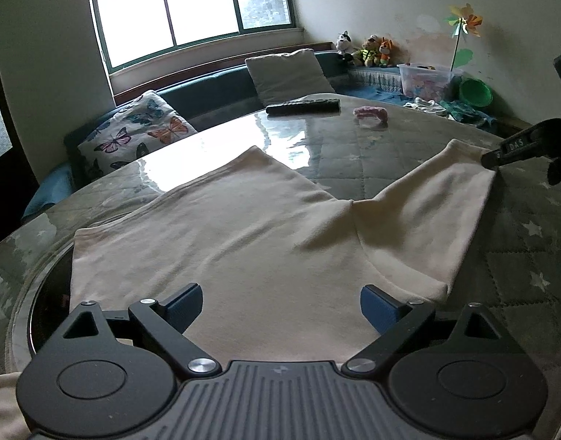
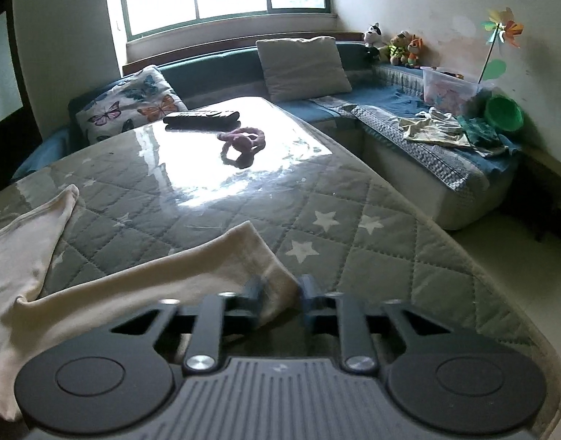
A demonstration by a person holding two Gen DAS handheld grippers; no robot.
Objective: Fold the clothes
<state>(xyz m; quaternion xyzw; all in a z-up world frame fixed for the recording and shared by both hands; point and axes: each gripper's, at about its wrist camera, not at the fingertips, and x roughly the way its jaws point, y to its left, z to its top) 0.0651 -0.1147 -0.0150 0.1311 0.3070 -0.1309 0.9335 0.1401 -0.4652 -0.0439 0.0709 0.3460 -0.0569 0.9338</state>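
Left wrist view shows the cream garment [image 1: 243, 227] spread flat on the worktop [image 1: 390, 146], directly ahead of the left gripper [image 1: 280, 306], whose fingers stand wide apart above its near hem. Right wrist view alone shows the right gripper [image 2: 280, 295] apparently clamped on the far sleeve's cuff [image 2: 269, 264], though blur obscures the contact.

cream shorts [image 1: 243, 227] lie flat, legs spread apart on quilted table
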